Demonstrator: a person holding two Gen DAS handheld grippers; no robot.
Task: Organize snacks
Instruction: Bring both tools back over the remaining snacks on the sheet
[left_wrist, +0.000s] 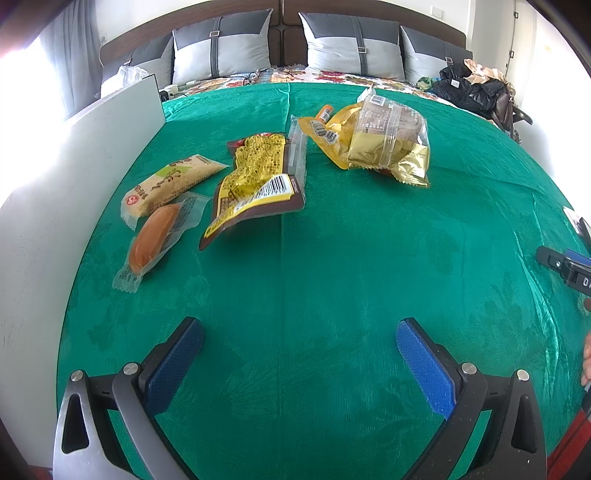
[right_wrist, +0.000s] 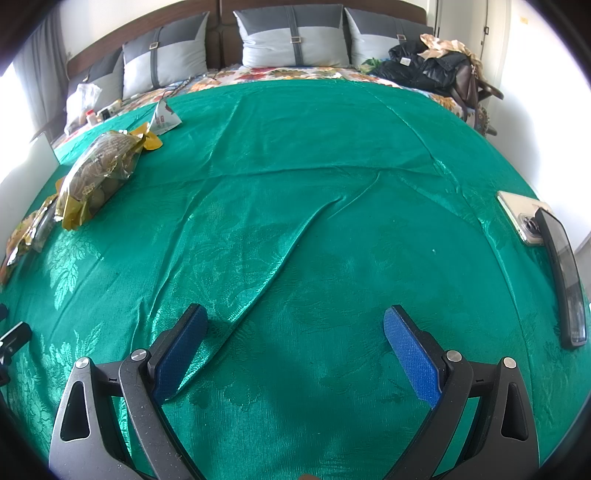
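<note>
Snacks are being seen spread over a shiny green patterned cloth (left_wrist: 332, 258) covering the bed. In the left wrist view, a beige rice-cracker pack w/ green print (left_wrist: 171, 182) is lying at approx 10 o'clock, just beside a white upright board (left_wrist: 92, 166). A clear-wrapped orange-brown bun (left_wrist: 157, 240) is lying touching that pack's near end. A yellow-and-brown foil packet w/ a barcode (left_wrist: 255, 177) is being shown at 11 o'clock, its near edge lifted off the cloth. A clear narrow wrapper (left_wrist: 297, 151) is overlapping its right side. At 12–1 o'clock a yellow flat pouch (left_wrist: 328, 136) is being partly covered by a clear-and-gold bag of brown cake (left_wrist: 391, 144); a small orange stick pack (left_wrist: 325, 112) is lying at their far side.

The left gripper (left_wrist: 299, 339) is being held w/ blue pads (left_wrist: 173, 365) spread wide, nothing between them, low over bare cloth at 6 o'clock. The right gripper (right_wrist: 295, 325) is likewise being held wide apart & empty over a fold in the cloth. In the right wrist view, the gold bag is being seen at 10 o'clock; a white triangular pack (right_wrist: 164, 118) is lying farther back at 11. Two phones, one pale (right_wrist: 522, 218), one black (right_wrist: 565, 284), are lying overlapped at 3 o'clock. Grey pillows (right_wrist: 291, 37) are lined up at 12.
</note>
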